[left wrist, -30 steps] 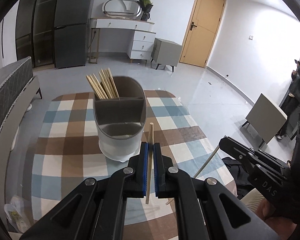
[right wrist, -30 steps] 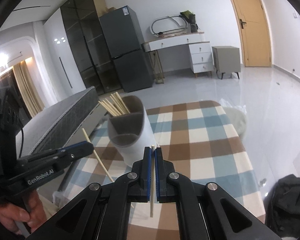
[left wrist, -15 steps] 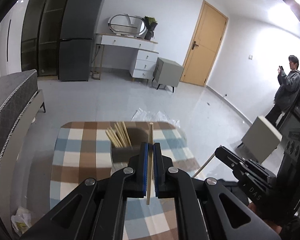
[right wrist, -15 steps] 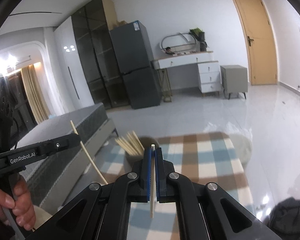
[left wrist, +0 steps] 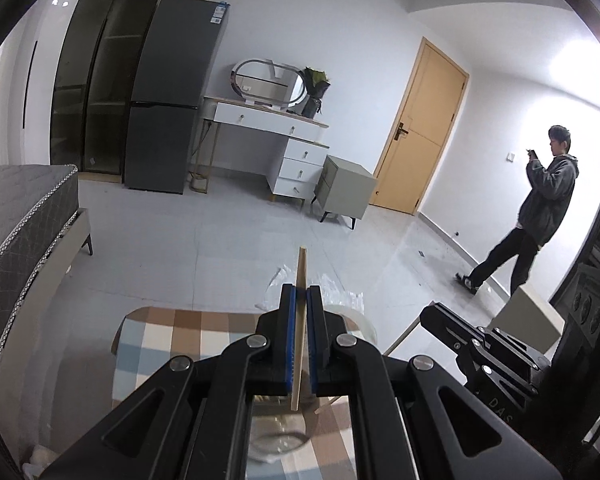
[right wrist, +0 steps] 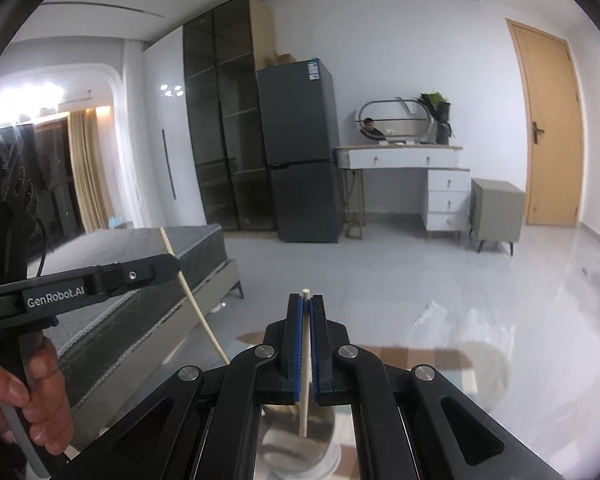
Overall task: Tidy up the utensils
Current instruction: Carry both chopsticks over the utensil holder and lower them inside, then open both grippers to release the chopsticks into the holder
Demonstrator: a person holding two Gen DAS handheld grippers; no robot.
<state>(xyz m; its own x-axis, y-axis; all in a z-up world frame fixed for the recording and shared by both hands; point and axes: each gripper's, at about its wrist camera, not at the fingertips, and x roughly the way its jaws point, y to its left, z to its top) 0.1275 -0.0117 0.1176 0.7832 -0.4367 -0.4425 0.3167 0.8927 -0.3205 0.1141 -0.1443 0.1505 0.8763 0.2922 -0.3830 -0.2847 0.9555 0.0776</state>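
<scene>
In the left wrist view my left gripper (left wrist: 301, 295) is shut on a pale wooden chopstick (left wrist: 299, 336) that stands nearly upright between the blue pads. The grey and white utensil holder (left wrist: 278, 434) shows only partly, low between the gripper's arms. In the right wrist view my right gripper (right wrist: 306, 305) is shut on a second chopstick (right wrist: 305, 400), above the holder (right wrist: 296, 450). Each view also catches the other gripper from the side: the right gripper (left wrist: 431, 314) and the left gripper (right wrist: 171, 263), with its slanted chopstick (right wrist: 198, 312).
The table carries a checked cloth (left wrist: 160, 332). A grey bed (left wrist: 20, 220) lies to the left. Behind stand a dark fridge (left wrist: 168, 100), a white dresser (left wrist: 284, 148) and a wooden door (left wrist: 420, 132). A person (left wrist: 540, 208) stands at the right. A hand (right wrist: 40, 400) grips the left handle.
Both grippers have risen with their chopsticks still held. The holder has sunk from mid view to beneath the fingers, and more of the room shows.
</scene>
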